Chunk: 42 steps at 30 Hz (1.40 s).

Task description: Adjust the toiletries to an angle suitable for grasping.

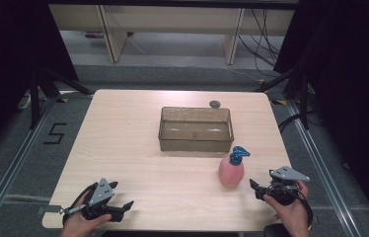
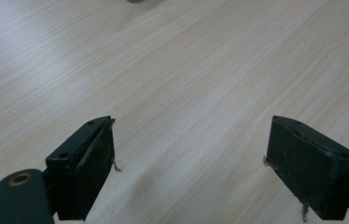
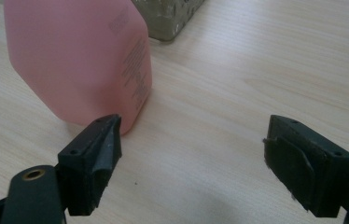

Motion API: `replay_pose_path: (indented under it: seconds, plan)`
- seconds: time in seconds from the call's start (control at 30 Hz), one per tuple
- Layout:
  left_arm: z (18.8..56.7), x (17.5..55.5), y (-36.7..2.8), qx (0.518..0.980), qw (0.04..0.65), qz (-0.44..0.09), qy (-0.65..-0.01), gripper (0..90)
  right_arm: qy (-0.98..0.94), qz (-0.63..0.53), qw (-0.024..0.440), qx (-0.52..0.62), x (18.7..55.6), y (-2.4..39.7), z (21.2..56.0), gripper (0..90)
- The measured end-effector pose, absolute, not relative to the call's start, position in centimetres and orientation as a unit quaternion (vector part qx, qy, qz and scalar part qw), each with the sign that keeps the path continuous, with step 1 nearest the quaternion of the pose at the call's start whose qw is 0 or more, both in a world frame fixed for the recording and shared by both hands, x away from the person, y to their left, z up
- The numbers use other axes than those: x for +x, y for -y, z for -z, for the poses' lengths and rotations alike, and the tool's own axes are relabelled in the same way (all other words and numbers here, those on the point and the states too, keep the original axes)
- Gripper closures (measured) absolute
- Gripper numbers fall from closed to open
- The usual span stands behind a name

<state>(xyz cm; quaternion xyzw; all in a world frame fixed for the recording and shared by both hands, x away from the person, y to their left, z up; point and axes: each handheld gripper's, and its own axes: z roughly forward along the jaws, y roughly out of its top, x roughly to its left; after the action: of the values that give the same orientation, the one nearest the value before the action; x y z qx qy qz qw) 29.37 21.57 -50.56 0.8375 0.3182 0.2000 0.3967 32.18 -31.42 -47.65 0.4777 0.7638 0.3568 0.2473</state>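
Right, status from my end. I see my right gripper (image 1: 254,187) near the table's (image 1: 138,143) front right corner, jaws spread wide with nothing between them. It sits just beside the pink bottle (image 1: 231,171), apart from it and pointing at it from the right in the high view. In the right gripper view the pink bottle (image 3: 77,60) fills the upper left, standing upright on the wood, printed label side facing the camera. The left-hand jaw tip overlaps the bottle's lower corner in that view; whether it touches I can't tell. The other jaw is well clear over bare table.

Bottle has a blue pump top (image 1: 239,153). It stands just in front of the bin's (image 1: 196,129) front right corner, outside it, near but not touching as far as I can see. Bin is a translucent brownish rectangular tub at mid table. A corner of the bin (image 3: 168,18) shows behind the bottle in the right gripper view. Small dark round object (image 1: 215,103) sits on the table just behind the bin's far right corner; too small to identify.

My left gripper (image 1: 126,206) is at the front left edge, well apart from the bottle. Jaws wide too, only bare wood (image 2: 200,84) between them in the left gripper view.
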Motion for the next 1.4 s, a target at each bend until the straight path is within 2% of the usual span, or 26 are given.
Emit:
replay_pose_path:
  seconds: [0.3, 0.57, 0.87, 0.9, 1.13, 1.2, 1.27, 1.4]
  plan:
    - [50.5, 29.3, -21.6, 0.837, 0.395, -0.205, -0.32, 14.9, -0.759, -0.375, 0.254, 0.468, 32.0, 31.3, 47.3, 21.1]
    - [50.5, 29.4, -21.6, 0.836, 0.396, -0.207, -0.317, 14.9, -0.747, -0.413, 0.24, 0.462, 31.7, 30.9, 46.6, 21.9]
    - [50.5, 29.3, -21.6, 0.834, 0.397, -0.202, -0.325, 14.9, -0.745, -0.434, 0.255, 0.439, 31.3, 30.3, 45.9, 21.9]
    - [50.5, 29.3, -21.6, 0.834, 0.397, -0.202, -0.325, 14.9, -0.745, -0.435, 0.244, 0.444, 31.2, 30.2, 45.9, 21.9]
    - [50.5, 29.5, -21.7, 0.836, 0.395, -0.205, -0.323, 14.9, -0.744, -0.438, 0.246, 0.441, 31.1, 30.0, 45.7, 22.2]
    - [50.5, 29.4, -21.6, 0.831, 0.4, -0.203, -0.329, 14.9, -0.742, -0.439, 0.23, 0.451, 30.8, 29.9, 45.4, 22.2]
    - [50.5, 29.4, -21.6, 0.834, 0.395, -0.202, -0.328, 14.9, -0.749, -0.442, 0.245, 0.429, 31.0, 30.1, 45.3, 22.2]
    - [50.6, 29.5, -21.7, 0.834, 0.397, -0.2, -0.325, 14.9, -0.747, -0.449, 0.242, 0.425, 30.9, 29.9, 45.1, 22.1]
